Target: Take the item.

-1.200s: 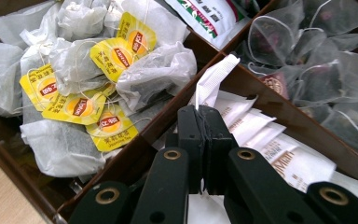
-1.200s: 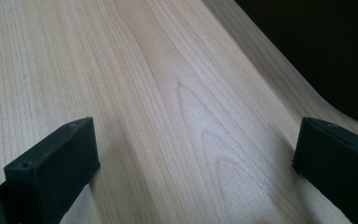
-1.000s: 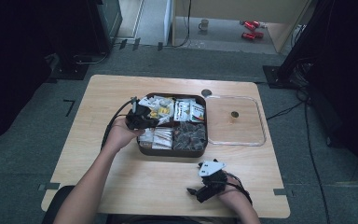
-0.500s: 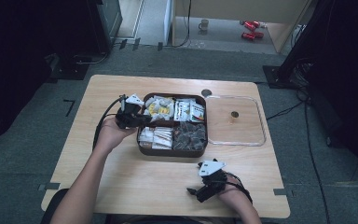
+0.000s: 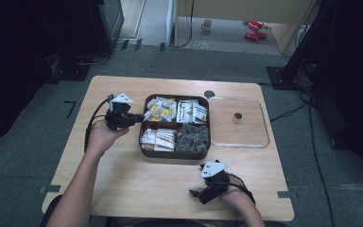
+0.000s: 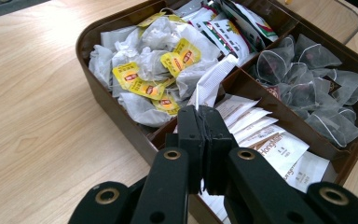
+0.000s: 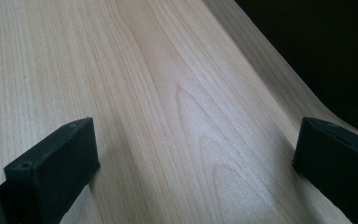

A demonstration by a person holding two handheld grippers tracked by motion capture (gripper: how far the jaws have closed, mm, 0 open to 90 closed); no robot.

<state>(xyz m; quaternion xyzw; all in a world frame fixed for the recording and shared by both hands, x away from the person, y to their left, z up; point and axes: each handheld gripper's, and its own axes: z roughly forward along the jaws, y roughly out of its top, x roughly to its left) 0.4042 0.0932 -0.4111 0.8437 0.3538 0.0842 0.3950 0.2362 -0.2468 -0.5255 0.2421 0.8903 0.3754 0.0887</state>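
Observation:
A brown four-compartment tray of tea bags and sachets sits mid-table. My left gripper hovers at the tray's left edge, jaws pointing right. In the left gripper view the left gripper is shut on a thin white sachet that sticks up above the tray. Yellow-tagged tea bags lie beyond it, and white sachets and mesh pyramid bags to the right. My right gripper rests near the table's front edge. The right gripper is open over bare wood.
A clear lid with a small knob lies right of the tray. The wooden table has bare room in front and to the left. Dark floor surrounds the table, with cables at the far side.
My left gripper has drawn back to the left and slightly up, from over the tray's far-left compartment to its left edge, sachet still pinched. The right gripper has not moved.

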